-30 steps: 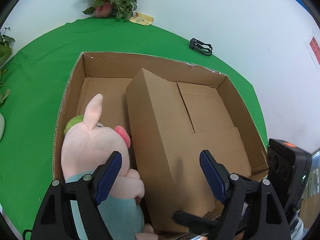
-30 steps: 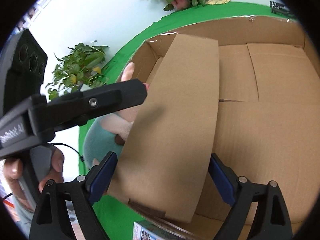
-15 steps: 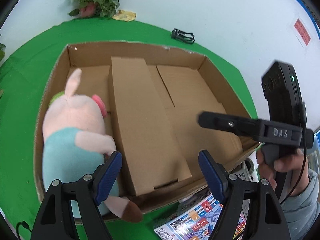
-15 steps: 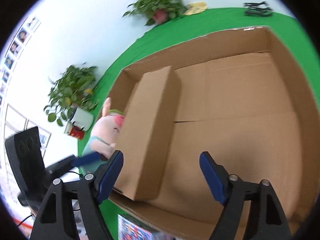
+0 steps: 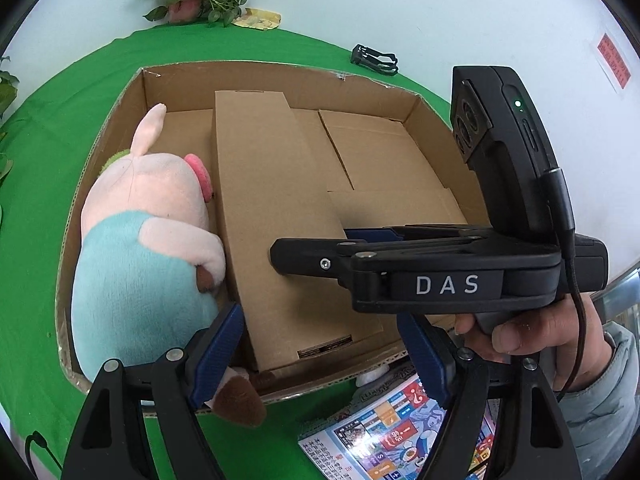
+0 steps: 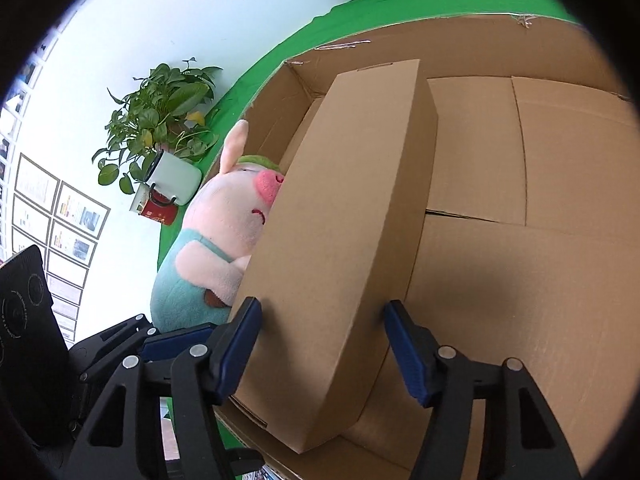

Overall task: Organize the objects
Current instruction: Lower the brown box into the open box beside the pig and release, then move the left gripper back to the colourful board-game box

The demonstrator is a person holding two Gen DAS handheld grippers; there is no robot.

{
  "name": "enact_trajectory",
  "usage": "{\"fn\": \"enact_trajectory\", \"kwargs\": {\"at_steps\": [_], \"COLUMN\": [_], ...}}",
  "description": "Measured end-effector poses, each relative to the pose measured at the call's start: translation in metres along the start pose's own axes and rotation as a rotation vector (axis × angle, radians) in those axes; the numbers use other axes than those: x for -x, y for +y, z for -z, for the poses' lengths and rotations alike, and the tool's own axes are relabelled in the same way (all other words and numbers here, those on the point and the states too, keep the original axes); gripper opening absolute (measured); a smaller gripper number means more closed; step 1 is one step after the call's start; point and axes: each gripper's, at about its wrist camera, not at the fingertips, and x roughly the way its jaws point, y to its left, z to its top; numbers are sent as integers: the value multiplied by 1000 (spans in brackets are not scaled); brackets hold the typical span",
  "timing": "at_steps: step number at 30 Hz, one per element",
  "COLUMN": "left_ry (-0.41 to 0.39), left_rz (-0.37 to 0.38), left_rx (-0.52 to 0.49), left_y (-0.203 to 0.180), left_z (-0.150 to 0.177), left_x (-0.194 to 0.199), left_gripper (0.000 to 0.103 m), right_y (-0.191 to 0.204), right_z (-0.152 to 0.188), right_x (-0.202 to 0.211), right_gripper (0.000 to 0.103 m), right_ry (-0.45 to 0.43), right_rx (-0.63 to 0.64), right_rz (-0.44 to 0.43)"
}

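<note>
- Left wrist view: the left hand-held gripper (image 5: 320, 354) hangs released over the near rim of the big cardboard tray (image 5: 416, 98), with nothing between its blue pads. A second ago it was low inside the tray against the toy; it has since drawn back towards the near rim, so the whole tray shows.
- In the same view the right hand-held gripper (image 5: 276, 254), gripped by a hand (image 5: 532, 334), has come in from the right, and its tip lies on top of the long narrow box (image 5: 276, 216).
- The long box lies flat in the tray. Its long axis runs from the tray's near rim to its far wall, just left of the middle.
- The plush pig (image 5: 152, 240) lies between the box and the tray's left wall, touching the box, head towards the far wall and one foot over the near rim.
- A colourful printed sheet (image 5: 400, 432) lies on the green counter (image 5: 80, 80) just outside the near rim.
- Right wrist view: the right hand-held gripper (image 6: 322, 344) straddles the near end of the long narrow box (image 6: 340, 240), and its jaws have just been closing. The left pad looks to touch the box's side while the right pad seems to stand just clear, so I judge it not yet clenched.
- This reads as a grasp starting, probably to shift or straighten the box.
</note>
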Motion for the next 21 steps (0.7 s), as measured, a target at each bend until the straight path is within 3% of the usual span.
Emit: {"fn": "enact_trajectory", "kwargs": {"at_steps": [12,16,18,19,21], "left_ry": [15,-14,-51,-80,-133], "left_rz": [-17,-12,-23,-34,-53], "left_rx": [-2,12,18,17,9], "left_y": [-9,-6,-2,-1,-1], "left_z": [11,15,17,19,24], "left_x": [11,24,34,41,54], "left_gripper": [77,77,79,79,80], "right_y": [6,6,9,11,16], "right_z": [4,6,9,11,17], "right_x": [-2,2,16,23,44], "right_gripper": [64,64,71,80,83], "right_ry": [-9,-16,-59,-83,-149], "right_rx": [-9,-21,-8,2,13], "right_rz": [18,25,66,87,149]}}
